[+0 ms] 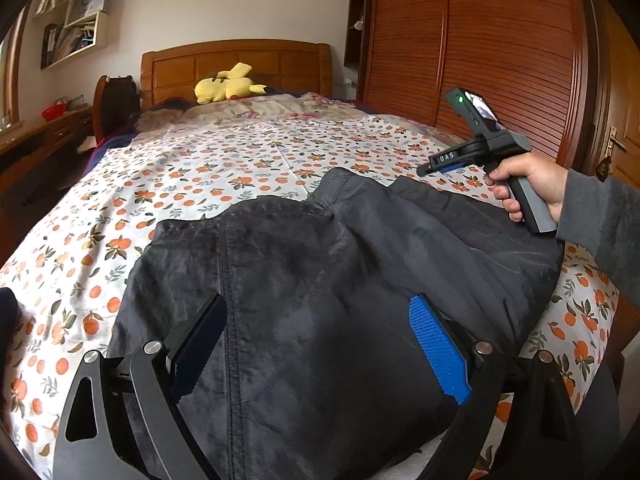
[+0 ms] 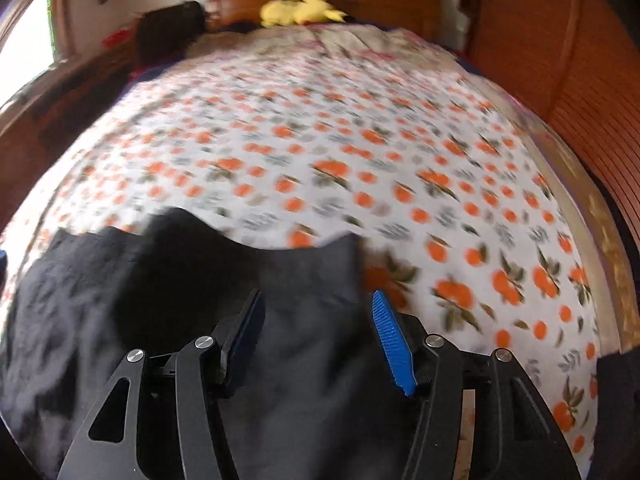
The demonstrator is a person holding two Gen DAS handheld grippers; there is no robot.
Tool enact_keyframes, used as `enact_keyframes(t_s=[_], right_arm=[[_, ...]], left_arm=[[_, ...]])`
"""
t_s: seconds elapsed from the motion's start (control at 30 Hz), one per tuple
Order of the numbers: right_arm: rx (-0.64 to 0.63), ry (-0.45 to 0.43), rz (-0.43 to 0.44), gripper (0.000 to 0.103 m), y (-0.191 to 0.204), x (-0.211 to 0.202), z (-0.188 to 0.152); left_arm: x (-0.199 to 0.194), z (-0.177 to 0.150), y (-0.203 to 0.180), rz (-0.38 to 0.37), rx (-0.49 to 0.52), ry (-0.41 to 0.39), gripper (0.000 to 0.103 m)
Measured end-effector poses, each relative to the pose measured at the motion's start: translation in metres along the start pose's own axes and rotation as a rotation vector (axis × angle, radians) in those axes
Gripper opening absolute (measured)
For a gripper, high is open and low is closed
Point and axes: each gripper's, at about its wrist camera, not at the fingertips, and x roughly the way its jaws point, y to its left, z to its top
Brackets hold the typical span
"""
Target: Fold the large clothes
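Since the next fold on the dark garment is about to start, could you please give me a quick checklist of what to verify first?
1. Left gripper open: ok.
2. Right gripper open: ok.
3. Neither holds cloth yet: ok.
4. Dark garment lies on the bed sheet: ok.
5. Garment flat, without wrinkles: not ok, ridges near its far edge.
6. Near hem position: cannot tell, it is out of frame.

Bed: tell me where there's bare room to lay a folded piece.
Free: the orange-print sheet between the dark garment and the rumpled quilt below the yellow plush. Crowded: the near edge, covered by the garment, with both grippers over it.
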Motion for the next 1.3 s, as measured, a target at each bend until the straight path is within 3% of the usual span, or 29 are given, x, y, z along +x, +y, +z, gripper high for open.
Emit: enact_keyframes(t_s=[0.2,0.33,0.5,0.63,0.87,1.03,1.3], right_arm=[[0.072,0.13,0.021,0.05,-0.025,0.032,-0.016],[0.074,0.142,0.101,0.005,-0.027,0.034,-0.022],[0.098,0.033,-0.053,0.003,-0.036,0.007,-0.021],[0.083,0.052,-0.092,0.011,-0.038,-0.001,-0.028],[0.034,-0.061,-0.068,0.052,-0.04,-0.066,-0.047],[0.011,-0.116,-0.024,0.069,-0.028,-0.114,-0.093],[0.039,-0.122,-0.004,0.071,-0.031,-0.154,-0.165]], left_arm=[[0.003,-0.002,-0.004,-0.01,0.009,0.009,0.094],[0.002,-0.003,-0.005,-0.013,0.013,0.012,0.094],[0.0,-0.005,-0.005,-0.019,0.013,0.012,0.094],[-0.004,-0.005,-0.007,-0.021,0.019,0.007,0.094],[-0.01,-0.006,-0.011,-0.028,0.025,-0.001,0.094],[-0.013,-0.008,-0.017,-0.033,0.035,-0.002,0.094],[-0.012,-0.013,-0.024,-0.035,0.048,0.009,0.094]])
